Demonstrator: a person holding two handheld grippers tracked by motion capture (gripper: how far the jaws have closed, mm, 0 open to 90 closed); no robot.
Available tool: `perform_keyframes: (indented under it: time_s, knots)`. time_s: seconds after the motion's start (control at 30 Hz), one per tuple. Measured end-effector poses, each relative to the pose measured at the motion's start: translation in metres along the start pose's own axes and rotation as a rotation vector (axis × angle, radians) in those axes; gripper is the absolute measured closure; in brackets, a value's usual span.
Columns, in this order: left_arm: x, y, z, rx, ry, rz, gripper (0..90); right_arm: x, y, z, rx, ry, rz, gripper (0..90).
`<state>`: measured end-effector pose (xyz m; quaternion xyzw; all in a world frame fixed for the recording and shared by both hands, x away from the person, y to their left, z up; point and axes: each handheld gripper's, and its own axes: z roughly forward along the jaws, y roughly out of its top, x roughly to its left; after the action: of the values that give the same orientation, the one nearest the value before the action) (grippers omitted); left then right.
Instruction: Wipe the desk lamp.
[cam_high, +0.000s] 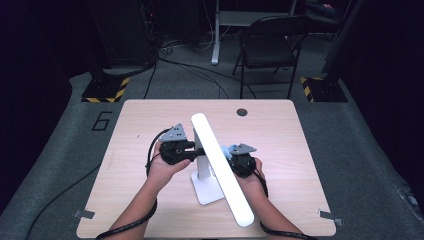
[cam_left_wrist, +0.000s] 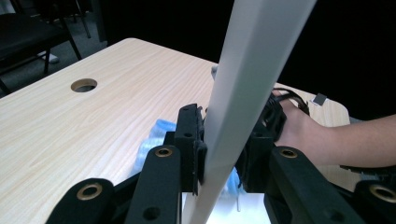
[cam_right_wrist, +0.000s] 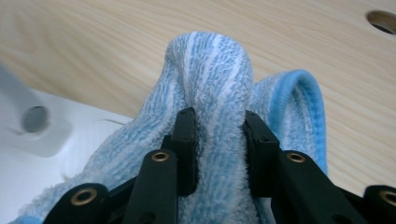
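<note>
A: Item one, largest?
B: Table (cam_high: 150, 120), pale wood. On it a white lamp (cam_high: 220, 165): the high view gives its flat base near centre; the left gripper view gives just the bar.
A: Axis?
B: Long bar, slanting from far left to near right.
A: Tools?
B: Left gripper (cam_left_wrist: 219, 154) pinched on the lamp's upright. Right gripper (cam_right_wrist: 217, 140) clamped on a cloth (cam_right_wrist: 215, 79), blue-and-white striped, fluffy, bunched just right of the base.

Fluffy terry cloth (cam_right_wrist: 215, 79), smooth matt white lamp (cam_high: 221, 165), pale wood-grain table (cam_high: 280, 135)
</note>
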<state>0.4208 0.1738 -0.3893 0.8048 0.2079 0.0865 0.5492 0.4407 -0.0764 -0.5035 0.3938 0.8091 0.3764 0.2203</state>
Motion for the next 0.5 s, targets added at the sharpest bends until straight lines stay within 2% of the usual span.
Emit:
perform_keyframes:
  time_s: [0.03, 0.07, 0.17, 0.23, 0.3, 0.33, 0.37, 0.4, 0.5]
  knots:
    - [0.0, 0.0, 0.0, -0.005, -0.002, -0.001, 73.2, 0.0, 0.0, 0.0, 0.0, 0.0, 0.0, 69.6]
    - [0.0, 0.0, 0.001, -0.005, 0.001, -0.003, 73.3, -0.008, -0.001, -0.001, 0.011, -0.01, 0.017, 69.6]
    - [0.001, 0.0, 0.001, -0.009, 0.001, -0.011, 73.3, -0.009, 0.0, -0.001, 0.014, -0.024, 0.036, 69.6]
    - [0.001, 0.0, 0.001, -0.012, -0.002, -0.012, 73.2, -0.006, -0.001, -0.001, 0.004, -0.057, 0.022, 69.9]
    - [0.001, 0.0, 0.002, -0.012, 0.0, -0.012, 73.2, -0.003, -0.001, -0.002, 0.005, -0.067, 0.029, 70.2]
    - [0.001, 0.0, 0.002, -0.012, -0.001, -0.012, 73.1, 0.003, -0.002, -0.002, -0.004, -0.06, 0.035, 70.5]
    - [0.001, 0.0, 0.003, -0.012, -0.002, -0.013, 73.1, 0.003, -0.002, -0.002, -0.004, -0.06, 0.035, 70.5]
    - [0.0, 0.0, 0.003, -0.007, -0.004, -0.01, 73.0, 0.012, -0.003, -0.003, -0.013, -0.052, 0.034, 70.7]
    - [0.0, 0.0, 0.003, -0.013, -0.001, -0.013, 73.0, 0.026, -0.002, -0.003, -0.017, -0.01, 0.01, 70.8]
